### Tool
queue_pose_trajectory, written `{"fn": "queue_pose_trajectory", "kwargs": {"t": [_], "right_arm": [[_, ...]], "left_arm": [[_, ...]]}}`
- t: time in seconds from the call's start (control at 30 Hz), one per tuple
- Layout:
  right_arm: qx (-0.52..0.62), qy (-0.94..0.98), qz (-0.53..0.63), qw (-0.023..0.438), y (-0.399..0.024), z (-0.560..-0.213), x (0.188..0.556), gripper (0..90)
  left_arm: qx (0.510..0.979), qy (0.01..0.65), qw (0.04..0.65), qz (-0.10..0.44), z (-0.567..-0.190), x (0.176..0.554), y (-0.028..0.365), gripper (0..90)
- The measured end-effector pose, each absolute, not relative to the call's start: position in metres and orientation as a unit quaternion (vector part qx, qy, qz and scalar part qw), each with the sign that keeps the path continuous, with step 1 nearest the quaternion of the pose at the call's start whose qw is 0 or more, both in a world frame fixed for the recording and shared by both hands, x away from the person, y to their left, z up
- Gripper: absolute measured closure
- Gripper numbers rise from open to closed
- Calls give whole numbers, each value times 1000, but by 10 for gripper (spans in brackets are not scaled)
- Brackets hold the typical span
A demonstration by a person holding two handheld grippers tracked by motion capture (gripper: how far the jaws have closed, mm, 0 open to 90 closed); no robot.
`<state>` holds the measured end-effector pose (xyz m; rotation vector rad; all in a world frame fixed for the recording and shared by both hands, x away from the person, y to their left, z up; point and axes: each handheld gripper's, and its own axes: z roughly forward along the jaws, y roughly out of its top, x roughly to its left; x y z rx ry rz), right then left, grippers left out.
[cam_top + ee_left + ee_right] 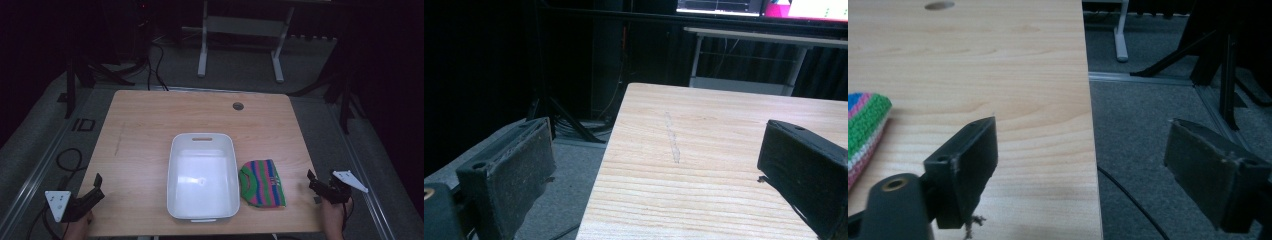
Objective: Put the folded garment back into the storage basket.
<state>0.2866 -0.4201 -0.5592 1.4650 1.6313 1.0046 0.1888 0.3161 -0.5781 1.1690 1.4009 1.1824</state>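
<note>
Beside the white tub [202, 175] on the wooden surface [145, 130], touching its right wall, lies the striped knitted cloth [261, 183], while my left tongs [97, 187] and right tongs [313, 180] hover at the near corners, both spread apart and holding nothing.

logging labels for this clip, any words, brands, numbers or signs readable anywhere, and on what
None can be read.
Bright monitor screens behind the wooden table: content too blurred to read.
White plastic tub, striped green, pink and blue knitted cloth: no print or label visible.
</note>
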Motion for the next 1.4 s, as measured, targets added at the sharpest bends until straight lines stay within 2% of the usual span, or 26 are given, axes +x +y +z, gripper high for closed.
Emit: {"fn": "queue_pose_trajectory", "kwargs": {"t": [0.33, 0.77, 0.9, 0.97, 1.07, 1.17, 1.4], "right_arm": [[567, 647, 382, 338, -419, -559, 290, 129], [542, 703, 390, 243, -431, -559, 299, 111], [533, 716, 386, 234, -432, -557, 300, 112], [507, 747, 378, 206, -434, -555, 302, 123], [488, 772, 359, 192, -435, -555, 303, 126], [467, 791, 361, 160, -434, -553, 304, 126], [416, 832, 341, 137, -425, -546, 305, 128]], "left_arm": [[477, 570, 465, 481, -578, 189, 316, 22], [476, 571, 466, 479, -578, 189, 316, 22], [476, 571, 466, 479, -578, 189, 316, 22], [477, 571, 466, 479, -578, 189, 316, 22], [477, 571, 466, 479, -578, 189, 316, 22], [477, 571, 465, 479, -578, 189, 316, 22], [477, 571, 466, 479, -578, 189, 316, 22]]}}
